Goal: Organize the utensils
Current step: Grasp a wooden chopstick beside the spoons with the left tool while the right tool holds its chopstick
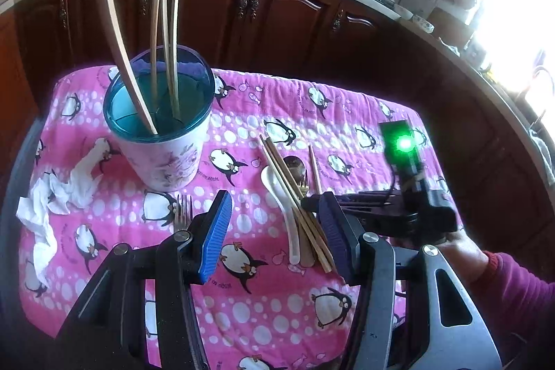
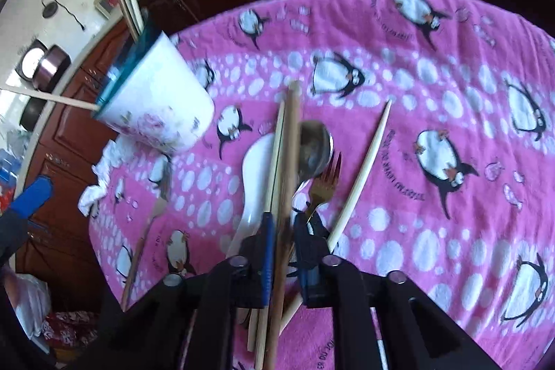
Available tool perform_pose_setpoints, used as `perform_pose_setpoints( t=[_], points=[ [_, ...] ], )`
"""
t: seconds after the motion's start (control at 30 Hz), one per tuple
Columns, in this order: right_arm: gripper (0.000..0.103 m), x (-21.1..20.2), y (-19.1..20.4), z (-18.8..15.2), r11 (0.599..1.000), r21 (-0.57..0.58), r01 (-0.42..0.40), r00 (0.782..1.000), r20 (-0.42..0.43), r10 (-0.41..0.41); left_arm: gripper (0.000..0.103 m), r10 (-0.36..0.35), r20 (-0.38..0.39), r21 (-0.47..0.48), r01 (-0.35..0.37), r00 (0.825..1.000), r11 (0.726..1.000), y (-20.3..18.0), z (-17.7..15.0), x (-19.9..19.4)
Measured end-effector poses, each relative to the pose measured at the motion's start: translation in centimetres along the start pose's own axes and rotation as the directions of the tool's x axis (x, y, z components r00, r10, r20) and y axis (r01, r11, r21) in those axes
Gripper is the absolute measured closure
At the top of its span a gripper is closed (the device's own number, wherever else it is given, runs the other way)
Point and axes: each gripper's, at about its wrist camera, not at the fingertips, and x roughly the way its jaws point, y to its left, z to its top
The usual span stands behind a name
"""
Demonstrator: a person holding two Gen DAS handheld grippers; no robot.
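Observation:
A white utensil cup with a teal rim (image 1: pixel 163 134) stands at the table's back left and holds several wooden chopsticks (image 1: pixel 166 51); it also shows in the right wrist view (image 2: pixel 159 103). A pile of a white spoon (image 1: pixel 277 193), chopsticks (image 1: pixel 291 193), a metal spoon (image 2: pixel 314 148) and a gold fork (image 2: pixel 324 182) lies mid-table. My right gripper (image 2: pixel 284 231) is shut on a wooden chopstick (image 2: pixel 289 162) over the pile. My left gripper (image 1: pixel 274 231) is open and empty above the cloth. A fork (image 1: pixel 182 214) lies by its left finger.
A pink penguin cloth (image 1: pixel 242 300) covers the table. Crumpled white tissue (image 1: pixel 52 203) lies left of the cup. One loose chopstick (image 2: pixel 360 175) lies right of the pile. Dark wooden cabinets (image 1: pixel 277 16) and a counter with pans stand behind the table.

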Motion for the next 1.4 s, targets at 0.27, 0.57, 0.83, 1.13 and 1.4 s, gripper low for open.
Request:
perform_pose_setpoints(
  t=[0.27, 0.57, 0.83, 1.13, 1.4],
  points=[
    [0.089, 1.1, 0.4, 0.4, 0.999, -0.024, 0.033, 0.999, 0.013, -0.033, 0.051, 0.014, -0.005, -0.026, -0.014, 1.0, 1.0, 0.9, -0.3, -0.2],
    [0.092, 1.7, 1.3, 1.2, 0.996, -0.079, 0.047, 0.999, 0.01, -0.046, 0.051, 0.013, -0.028, -0.037, -0.014, 1.0, 0.999, 0.7, -1.2, -0.1],
    [0.097, -0.2, 0.0, -1.6, 0.995, 0.002, -0.103, 0.995, -0.017, 0.103, 0.051, 0.029, -0.031, -0.057, -0.031, 0.999, 0.998, 1.2, -1.8, -0.4],
    [0.097, -4.5, -4.1, -6.4, 0.996, 0.091, 0.016, 1.0, 0.014, -0.018, 0.051, 0.021, -0.073, -0.062, -0.026, 0.997, 0.998, 0.8, -3.2, 1.1],
    [0.091, -5.9, -5.8, -4.4, 0.992, 0.102, 0.078, 0.995, 0.052, -0.083, 0.051, 0.004, -0.096, -0.037, -0.008, 0.995, 0.999, -0.7, -3.6, 2.6]
  ],
)
